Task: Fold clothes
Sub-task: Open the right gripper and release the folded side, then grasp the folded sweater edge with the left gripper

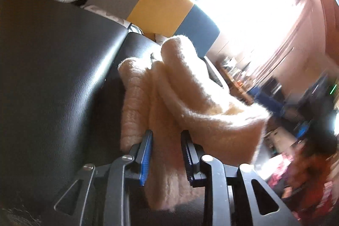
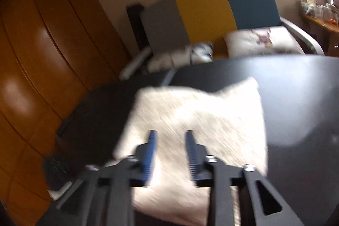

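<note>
Left claw (image 1: 166, 149) is clamped on a bunched fold of the cream sweater (image 1: 169, 99); knit fills the gap between the blue pads and spills out below them; the rest of the sweater hangs in thick rolls beyond the claw, lifted over the black bench (image 1: 53, 67). Right claw (image 2: 169, 151) sits over the same sweater (image 2: 201, 115) with jaws apart; the view is motion-blurred, so it is unclear whether the pads touch the knit; nothing looks pinched between them. In the right view most of the sweater lies spread on the bench (image 2: 296, 82), one corner poking up at the far edge.

Handling, as a judgement: fluffy loose knit, soft, light to moderate weight, no stiffness at all; it will sag and stretch from any single hold; the fuzzy surface should grip well on ribbed pads, so slip risk is low; snagging of loose fibres on the pad ridges is possible. Not fragile. Best holds are hems, cuffs or shoulder seams, with two layers pinched together; a mid-panel grab just bunches it, as the left hold does here.

Beyond the bench: a chair (image 2: 233, 3) with grey, yellow and teal back panels, a pale printed pillow (image 2: 264, 41) on it; a wooden wardrobe (image 2: 42, 46) to the left; a bright window (image 1: 254, 3) farthest back.
</note>
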`<state>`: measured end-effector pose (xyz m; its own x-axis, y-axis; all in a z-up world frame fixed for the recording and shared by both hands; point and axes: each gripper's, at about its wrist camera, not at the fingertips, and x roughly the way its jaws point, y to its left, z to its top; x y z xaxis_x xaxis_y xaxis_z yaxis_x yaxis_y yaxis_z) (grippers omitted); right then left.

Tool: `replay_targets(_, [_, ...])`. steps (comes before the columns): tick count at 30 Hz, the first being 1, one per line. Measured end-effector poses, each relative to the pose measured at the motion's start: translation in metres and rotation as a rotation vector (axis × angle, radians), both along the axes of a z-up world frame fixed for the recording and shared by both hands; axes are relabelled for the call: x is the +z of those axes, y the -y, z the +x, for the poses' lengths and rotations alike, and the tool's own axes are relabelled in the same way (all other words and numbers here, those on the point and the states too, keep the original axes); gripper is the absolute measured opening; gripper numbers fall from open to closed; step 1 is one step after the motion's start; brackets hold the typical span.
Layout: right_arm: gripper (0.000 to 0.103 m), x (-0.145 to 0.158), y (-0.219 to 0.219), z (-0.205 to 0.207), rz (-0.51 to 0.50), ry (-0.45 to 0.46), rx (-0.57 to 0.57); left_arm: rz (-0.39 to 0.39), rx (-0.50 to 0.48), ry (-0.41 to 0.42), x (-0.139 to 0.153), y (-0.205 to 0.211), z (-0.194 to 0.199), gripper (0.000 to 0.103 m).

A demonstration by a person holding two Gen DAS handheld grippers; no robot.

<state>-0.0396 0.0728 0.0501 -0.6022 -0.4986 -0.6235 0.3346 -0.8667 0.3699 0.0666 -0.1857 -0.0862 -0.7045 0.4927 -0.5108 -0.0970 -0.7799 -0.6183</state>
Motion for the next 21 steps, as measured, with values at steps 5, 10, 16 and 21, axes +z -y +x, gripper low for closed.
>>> replay_targets(5, [0.023,-0.028,0.021,0.007,0.036,0.016,0.105,0.061,0.022,-0.051,0.020,0.013,0.017,0.033])
replay_targets(10, [0.023,-0.043,0.040,0.020,0.049,0.012,0.183,0.051,-0.135,-0.198,0.059,-0.011,0.035,0.047])
replay_targets(16, [0.023,-0.048,0.035,0.028,0.005,0.032,0.168,-0.190,-0.314,-0.178,0.071,-0.063,0.018,0.048])
replay_targets(21, [0.023,-0.045,0.019,0.029,0.018,-0.009,0.101,-0.261,-0.349,-0.056,0.058,-0.071,-0.008,0.048])
